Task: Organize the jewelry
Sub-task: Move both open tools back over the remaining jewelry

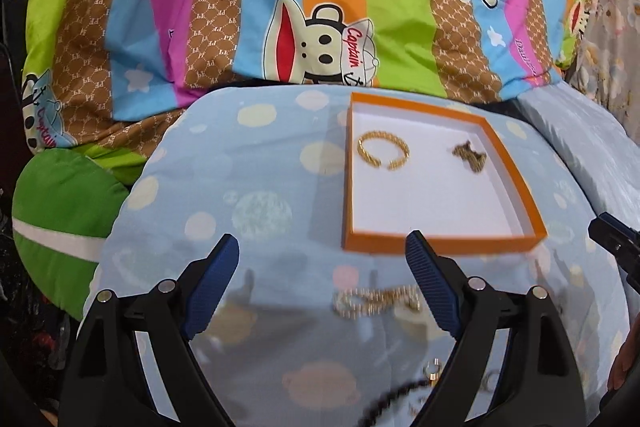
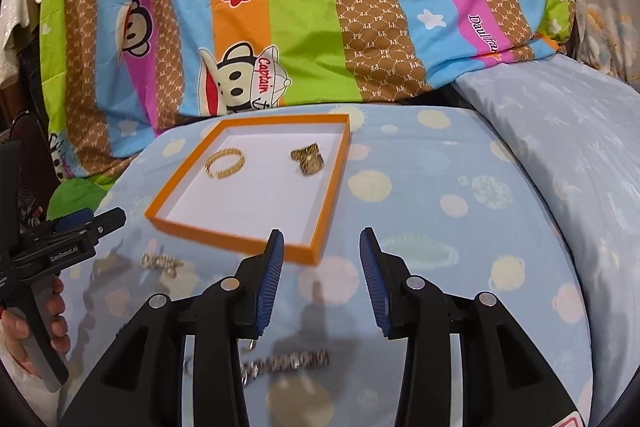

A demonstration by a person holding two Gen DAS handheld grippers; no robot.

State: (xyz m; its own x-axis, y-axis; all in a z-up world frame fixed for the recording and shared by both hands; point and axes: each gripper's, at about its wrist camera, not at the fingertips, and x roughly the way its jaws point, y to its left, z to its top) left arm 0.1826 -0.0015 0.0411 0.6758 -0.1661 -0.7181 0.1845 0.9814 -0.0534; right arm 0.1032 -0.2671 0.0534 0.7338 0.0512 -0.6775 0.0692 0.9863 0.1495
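Light: bright, even, colours vivid | Shadows: soft grey ones on the blue dotted sheet (image 1: pixel 256 163) just ahead of and between each gripper's fingers | Blur: gold chains (image 1: pixel 376 301) near the fingers smeared; orange tray (image 2: pixel 320 247) near edge slightly soft | Distortion: fisheye bending, dark rounded corners | Glare: white tray floor washed pale.
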